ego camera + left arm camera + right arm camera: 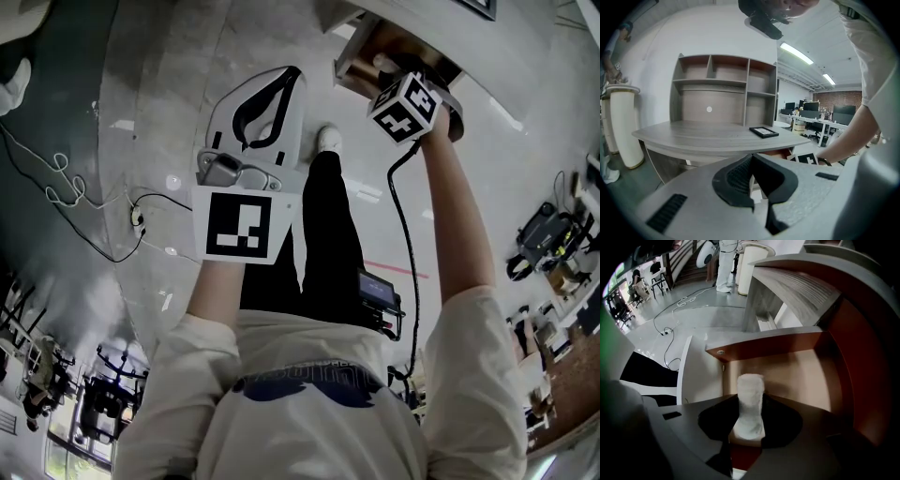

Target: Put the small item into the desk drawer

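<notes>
The small item (750,392) is a white, rough, oblong piece. My right gripper (749,422) is shut on it, with the dark pads (780,420) pressing both its sides. It points steeply down and holds the item over the open desk drawer (801,376), which has a brown wooden inside. In the head view the drawer (367,49) is at the top, and the right gripper's marker cube (405,105) hides the jaws there. My left gripper (281,82) is held up in front of the person, away from the drawer. Its jaws are shut with nothing between them (752,165).
The grey desk (708,136) carries a shelf unit (724,89) and a black picture frame (764,131). A white cylinder (622,126) stands on the floor to its left. Cables (84,202) lie on the floor. The person's leg (330,234) is below the drawer.
</notes>
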A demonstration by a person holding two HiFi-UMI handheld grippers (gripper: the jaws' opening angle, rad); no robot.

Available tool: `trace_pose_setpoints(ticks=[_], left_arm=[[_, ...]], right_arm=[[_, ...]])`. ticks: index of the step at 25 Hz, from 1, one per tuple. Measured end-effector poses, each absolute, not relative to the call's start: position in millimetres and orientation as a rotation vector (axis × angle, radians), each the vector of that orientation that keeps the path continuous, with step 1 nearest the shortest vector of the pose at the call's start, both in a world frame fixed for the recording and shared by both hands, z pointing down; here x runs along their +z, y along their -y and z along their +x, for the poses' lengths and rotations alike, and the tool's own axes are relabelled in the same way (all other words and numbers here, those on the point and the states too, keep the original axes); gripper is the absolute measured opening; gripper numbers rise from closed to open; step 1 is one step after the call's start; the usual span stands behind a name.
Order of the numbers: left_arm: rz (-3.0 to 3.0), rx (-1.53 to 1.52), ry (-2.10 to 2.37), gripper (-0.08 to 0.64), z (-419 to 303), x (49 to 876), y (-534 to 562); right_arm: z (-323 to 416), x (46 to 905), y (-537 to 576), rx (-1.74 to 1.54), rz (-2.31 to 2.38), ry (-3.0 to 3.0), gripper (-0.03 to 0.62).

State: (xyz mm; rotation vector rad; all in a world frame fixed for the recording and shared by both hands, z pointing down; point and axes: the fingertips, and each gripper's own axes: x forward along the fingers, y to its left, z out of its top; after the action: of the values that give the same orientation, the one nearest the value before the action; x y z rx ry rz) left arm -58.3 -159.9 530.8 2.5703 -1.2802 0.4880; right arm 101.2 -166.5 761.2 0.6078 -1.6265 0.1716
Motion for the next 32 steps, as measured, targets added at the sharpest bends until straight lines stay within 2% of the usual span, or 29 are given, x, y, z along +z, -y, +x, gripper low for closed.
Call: trace_pose_setpoints(ticks=[26,32], left_arm=[[2.546,0.504,1.290,0.009,-66.3,541.7,164.5],[2.559,0.523,1.286,0.009,-66.1,543.5,161.9]], right_arm=[[100.8,770.5,164.6,0.236,0.553,1.642,0.135],[99.4,770.8,161.9,0.248,0.531,1.652,0.163]])
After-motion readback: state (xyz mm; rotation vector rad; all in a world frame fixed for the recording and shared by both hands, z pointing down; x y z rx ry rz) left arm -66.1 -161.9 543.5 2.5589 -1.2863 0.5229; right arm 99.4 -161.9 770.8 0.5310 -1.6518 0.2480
